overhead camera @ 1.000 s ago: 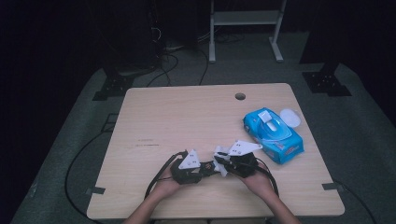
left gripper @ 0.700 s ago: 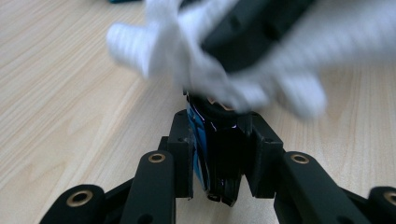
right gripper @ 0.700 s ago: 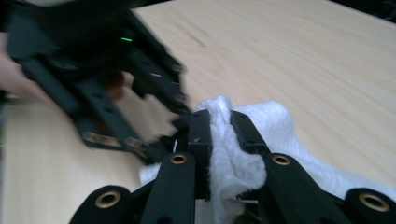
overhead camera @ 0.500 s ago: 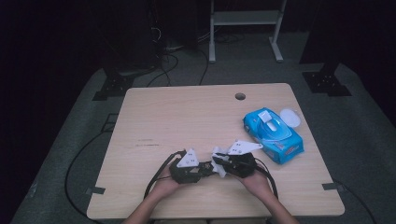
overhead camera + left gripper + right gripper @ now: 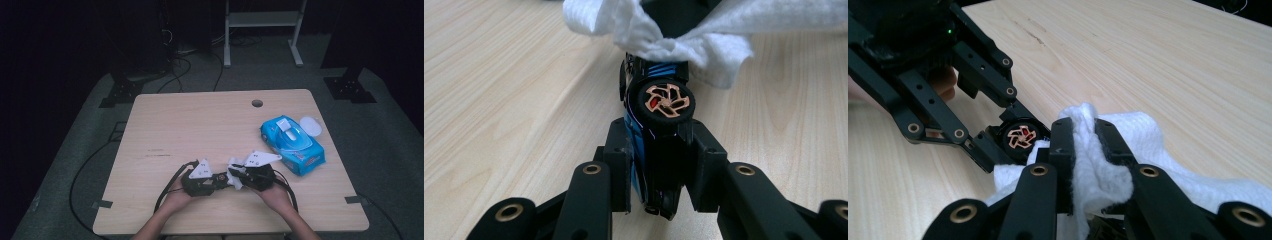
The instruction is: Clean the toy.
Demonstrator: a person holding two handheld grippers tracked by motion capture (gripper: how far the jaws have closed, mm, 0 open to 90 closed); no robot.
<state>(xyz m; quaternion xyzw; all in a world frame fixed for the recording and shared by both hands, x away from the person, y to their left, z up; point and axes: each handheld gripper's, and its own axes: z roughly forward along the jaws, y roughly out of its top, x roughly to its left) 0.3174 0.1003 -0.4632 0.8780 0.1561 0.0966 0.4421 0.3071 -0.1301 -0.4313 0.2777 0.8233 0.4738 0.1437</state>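
Item: toy car (image 5: 659,135), black with blue striping and copper-spoked wheels; small, rigid, judged light.
Location: low over the near middle of the counter (image 5: 200,125), between the person's two hands.
Left tongs (image 5: 658,170): clamped on the toy car, one pad on each flank just below a wheel; car stands on end, that wheel facing the left gripper view's camera.
Right tongs (image 5: 1084,150): clamped on a bunched white wipe (image 5: 1108,170), the cloth squeezed between the pads and spilling out on both sides.
Contact: wipe lies against the far end of the toy car in the left gripper view; the right gripper view shows the same wheel just beside the cloth.
Work in hand: judged to be wiping the toy car clean.
Handling, car: hard glossy shell, likely slippery under the pads; wheels turn, so hold the body flanks, never the tyres. Small parts may be fragile; a firm but modest squeeze suits.
Handling, wipe: soft, limp, possibly damp; holds best gathered into a wad.
Also present: blue wipes pack (image 5: 292,145), lid flipped open, right side of the counter, well apart from the hands.
Risk: the car could twist in the pads if the wipe drags hard across it.
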